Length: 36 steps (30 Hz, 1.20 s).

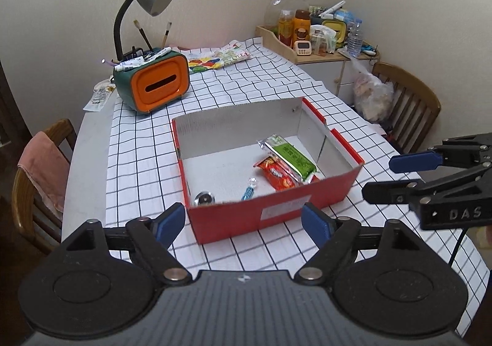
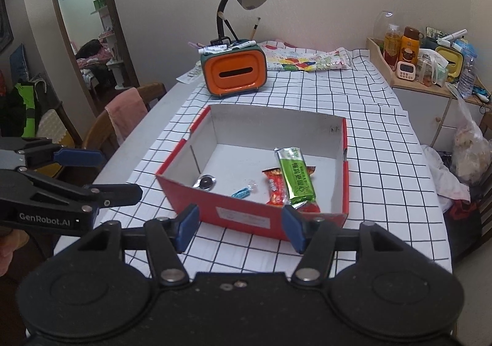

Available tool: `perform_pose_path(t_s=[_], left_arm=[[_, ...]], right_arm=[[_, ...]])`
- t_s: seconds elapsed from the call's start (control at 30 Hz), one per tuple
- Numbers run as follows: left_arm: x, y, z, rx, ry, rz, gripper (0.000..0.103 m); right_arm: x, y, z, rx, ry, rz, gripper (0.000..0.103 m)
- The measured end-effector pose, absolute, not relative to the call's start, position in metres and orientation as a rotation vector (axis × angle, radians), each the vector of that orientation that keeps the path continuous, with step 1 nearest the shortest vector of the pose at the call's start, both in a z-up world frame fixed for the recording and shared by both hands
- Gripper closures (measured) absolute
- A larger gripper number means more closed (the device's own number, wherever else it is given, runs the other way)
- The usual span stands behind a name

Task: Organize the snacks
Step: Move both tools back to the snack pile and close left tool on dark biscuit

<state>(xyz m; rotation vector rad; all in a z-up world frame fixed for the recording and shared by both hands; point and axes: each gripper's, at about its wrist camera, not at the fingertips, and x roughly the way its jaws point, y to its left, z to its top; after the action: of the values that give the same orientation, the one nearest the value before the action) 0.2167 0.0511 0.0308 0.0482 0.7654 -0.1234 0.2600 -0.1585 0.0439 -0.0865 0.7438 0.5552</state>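
Checked tablecloth point(image 1: 252, 81), red box point(image 1: 270, 214), "GenRobot.AI" left gripper point(image 2: 98, 174) released, right gripper point(image 2: 240, 227) released, empty.

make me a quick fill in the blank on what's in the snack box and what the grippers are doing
1. The green snack bar lies on top of the ____ packet.
2. All the snacks sit inside the ____ box.
3. The left gripper and the right gripper are both ____ and hold nothing.
4. The tissue holder beyond the box has an ____ front.

Missing words: red; red; open; orange
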Motion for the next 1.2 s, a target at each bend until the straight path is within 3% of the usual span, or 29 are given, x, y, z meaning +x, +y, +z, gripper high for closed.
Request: perform_pose_path(t_s=[0.03,0.1,0.13,0.3,0.43,0.83,1.2], left_arm=[[0.211,0.053,0.03,0.047,0.763,-0.127,0.02],[0.198,0.056,0.027,0.04,0.762,-0.132,0.02],[0.192,0.057,0.025,0.038,0.763,-0.133,0.019],[0.165,0.061,0.011,0.035,0.771,-0.13,0.018],[0.142,0.063,-0.003,0.045,0.774,-0.117,0.011],[0.103,0.065,-0.046,0.077,0.834,-0.183,0.008],[0.118,0.075,-0.088,0.159,0.938,-0.216,0.008]], right_arm=[[0.256,-0.159,0.044,-0.082,0.743,0.556,0.042],[0.246,-0.162,0.042,-0.069,0.736,0.555,0.025],[0.24,-0.165,0.042,-0.058,0.718,0.556,0.011],[0.216,-0.167,0.031,-0.086,0.711,0.579,0.01],[0.194,-0.169,0.018,-0.114,0.711,0.589,0.001],[0.145,-0.189,-0.038,-0.163,0.795,0.564,0.0],[0.126,-0.204,-0.101,-0.206,0.935,0.507,0.001]])
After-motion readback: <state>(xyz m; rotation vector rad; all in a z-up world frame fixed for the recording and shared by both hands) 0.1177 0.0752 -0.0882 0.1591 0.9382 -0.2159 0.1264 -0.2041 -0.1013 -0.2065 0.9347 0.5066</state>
